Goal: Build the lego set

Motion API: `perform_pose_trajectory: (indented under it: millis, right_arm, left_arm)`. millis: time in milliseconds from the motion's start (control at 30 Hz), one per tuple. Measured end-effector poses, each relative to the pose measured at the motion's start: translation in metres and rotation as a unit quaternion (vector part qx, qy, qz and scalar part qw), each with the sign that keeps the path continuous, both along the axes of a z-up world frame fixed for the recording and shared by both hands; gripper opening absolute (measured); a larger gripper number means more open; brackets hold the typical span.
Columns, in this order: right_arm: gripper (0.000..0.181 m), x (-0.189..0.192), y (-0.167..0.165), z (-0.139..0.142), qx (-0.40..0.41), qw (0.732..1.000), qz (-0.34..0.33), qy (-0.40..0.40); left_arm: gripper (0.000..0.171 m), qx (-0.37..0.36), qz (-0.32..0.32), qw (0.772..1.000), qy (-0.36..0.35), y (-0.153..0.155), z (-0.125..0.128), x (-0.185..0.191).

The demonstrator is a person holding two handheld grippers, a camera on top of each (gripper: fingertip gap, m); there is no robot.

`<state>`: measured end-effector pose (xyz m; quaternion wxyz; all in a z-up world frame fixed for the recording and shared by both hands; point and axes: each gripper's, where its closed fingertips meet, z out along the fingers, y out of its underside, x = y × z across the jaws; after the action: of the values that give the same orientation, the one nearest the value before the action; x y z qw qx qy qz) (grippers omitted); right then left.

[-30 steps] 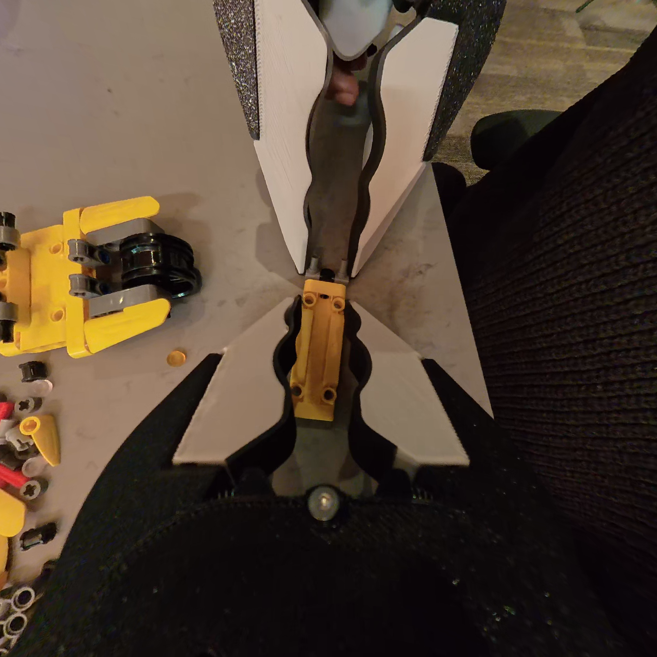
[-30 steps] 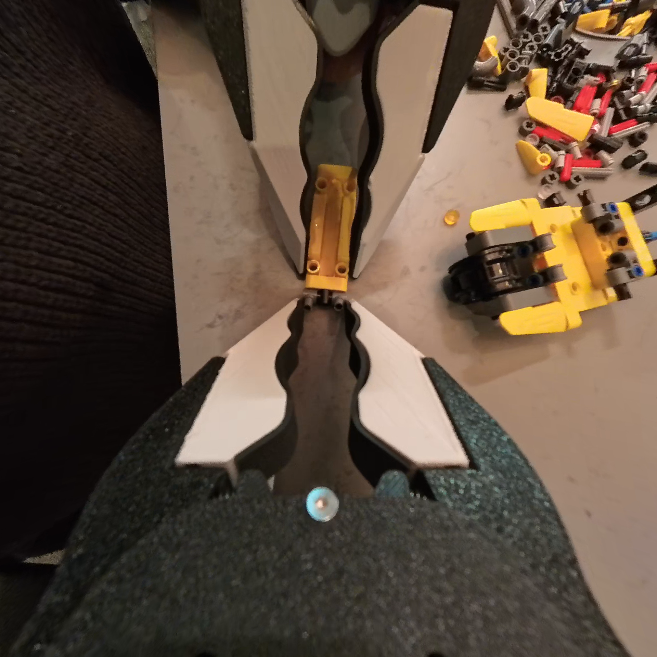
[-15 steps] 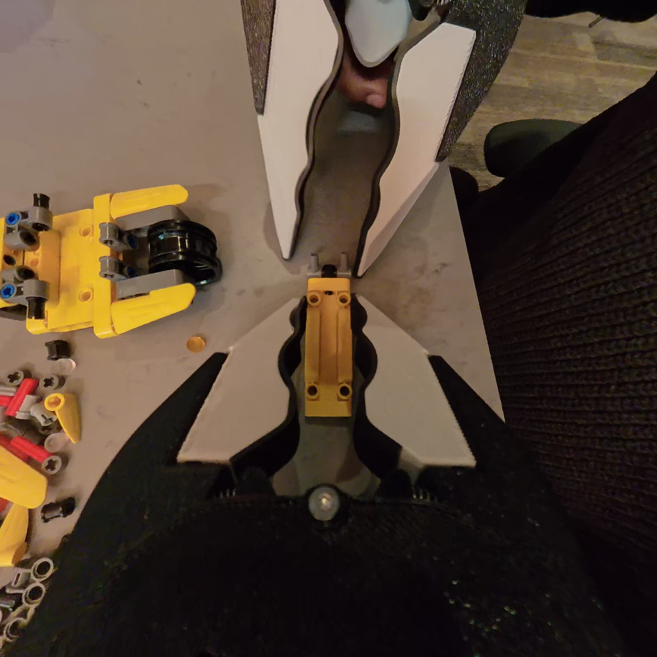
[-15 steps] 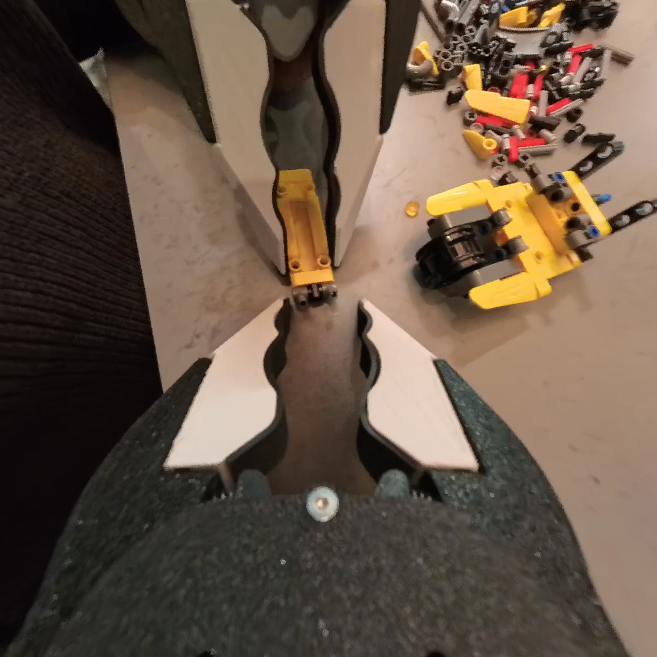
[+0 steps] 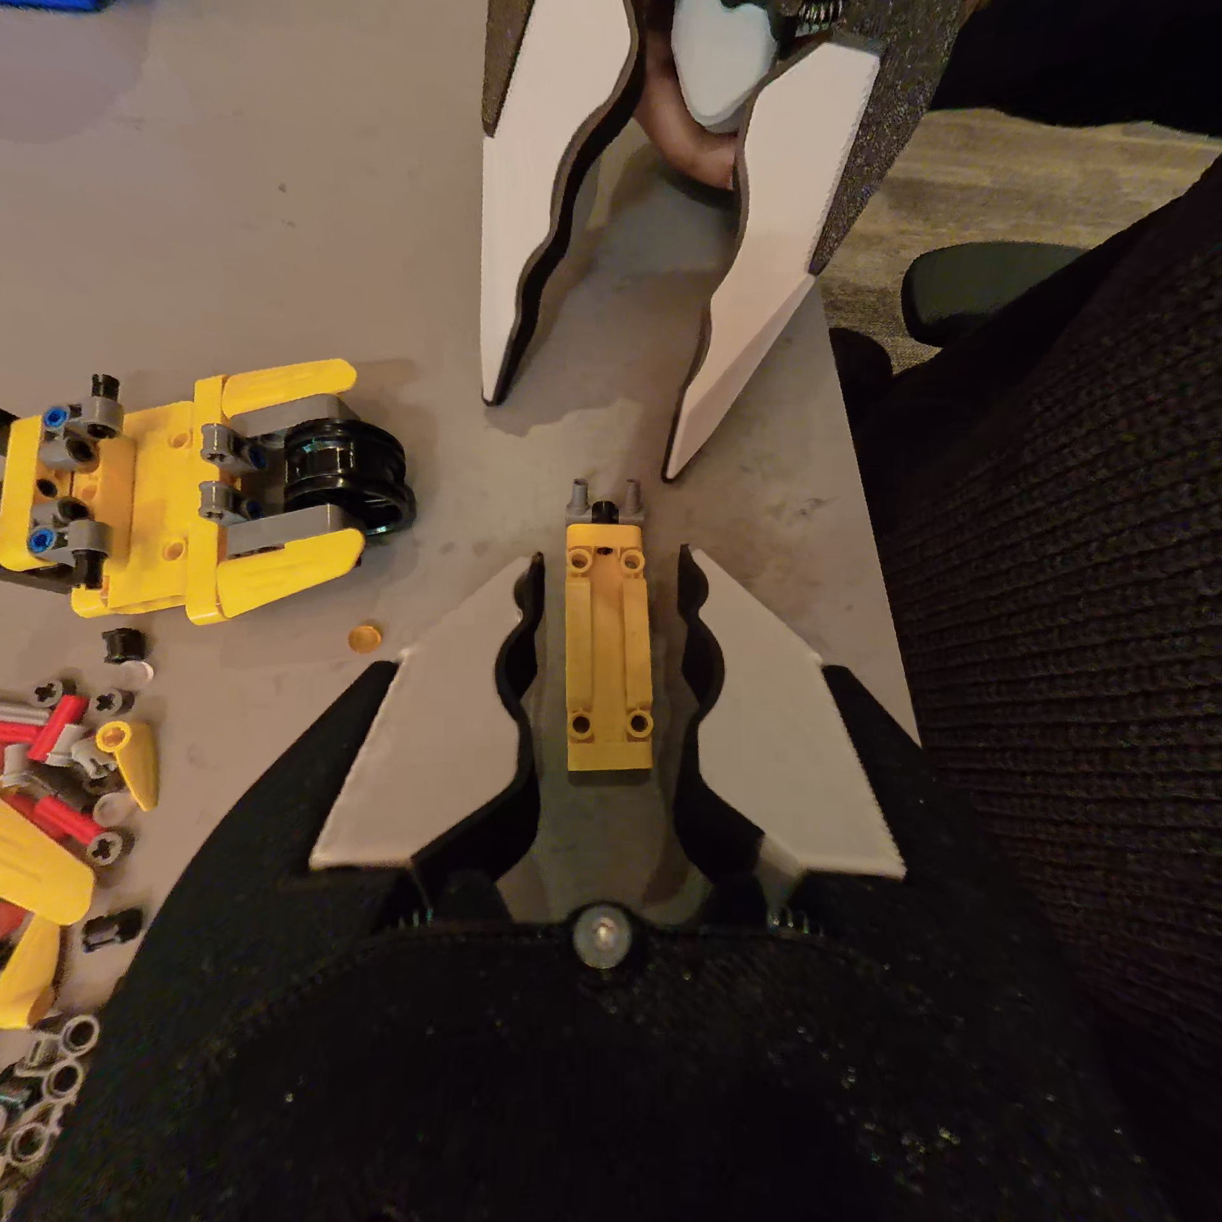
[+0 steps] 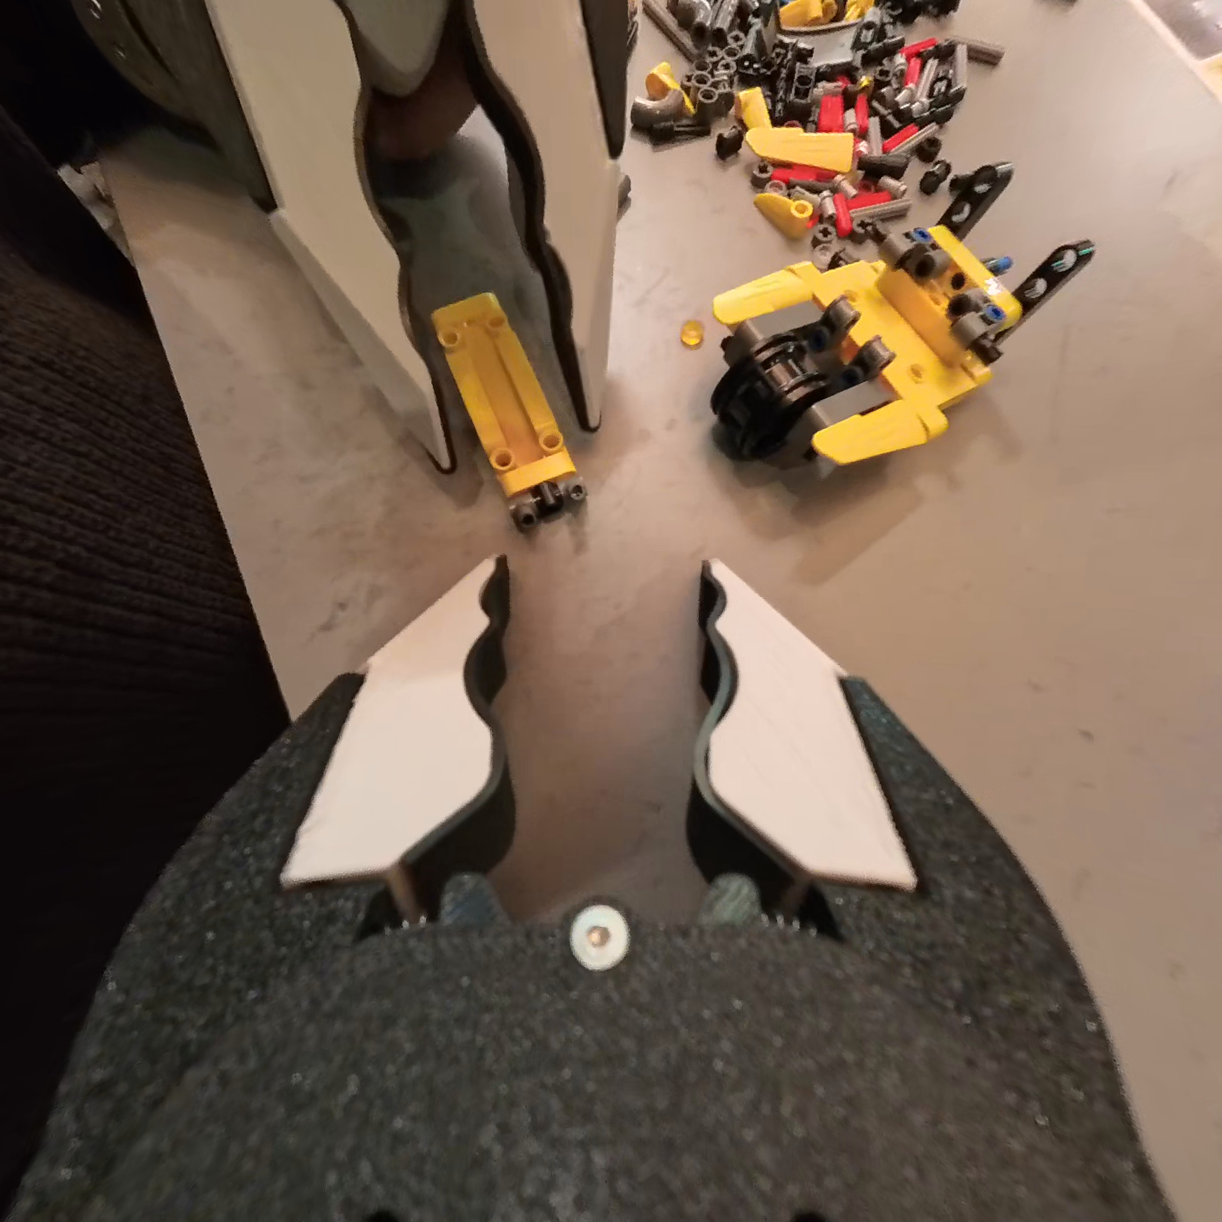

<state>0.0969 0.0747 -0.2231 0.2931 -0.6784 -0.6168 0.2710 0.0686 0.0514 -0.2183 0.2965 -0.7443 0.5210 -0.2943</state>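
A long yellow panel piece (image 5: pixel 608 661) with a grey pin connector (image 5: pixel 605 506) at its far end lies on the grey table. My left gripper (image 5: pixel 610 555) is open around it, with a gap on each side between the fingers and the piece. My right gripper (image 6: pixel 603 563) is open and empty, pulled back a short way from the connector end (image 6: pixel 549 506) of the piece (image 6: pixel 502 390). The two grippers face each other. The right gripper shows in the left wrist view (image 5: pixel 582 430), and the left gripper in the right wrist view (image 6: pixel 516 436).
A yellow assembly with a black wheel (image 5: pixel 198 489) (image 6: pixel 859 370) sits beside the grippers, with a small orange stud (image 5: pixel 364 637) near it. A pile of loose red, yellow and grey parts (image 5: pixel 59 793) (image 6: pixel 826 99) lies beyond. A person's dark knit clothing (image 5: pixel 1058 595) borders the table edge. The grippers' ends are close to 5 cm from one another.
My left gripper has opened and let go of the yellow piece, which now lies on the table. My right gripper has opened off the pin end and drawn back.
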Motion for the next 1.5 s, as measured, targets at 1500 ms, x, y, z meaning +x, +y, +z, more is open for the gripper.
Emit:
perform_pose_trajectory:
  millis: [1500]
  right_arm:
    - [0.013,-0.017,-0.007,0.01,-0.114,0.992,-0.028,0.045]
  left_arm:
    - [0.019,0.029,0.001,0.999,0.018,0.001,-0.003,0.012]
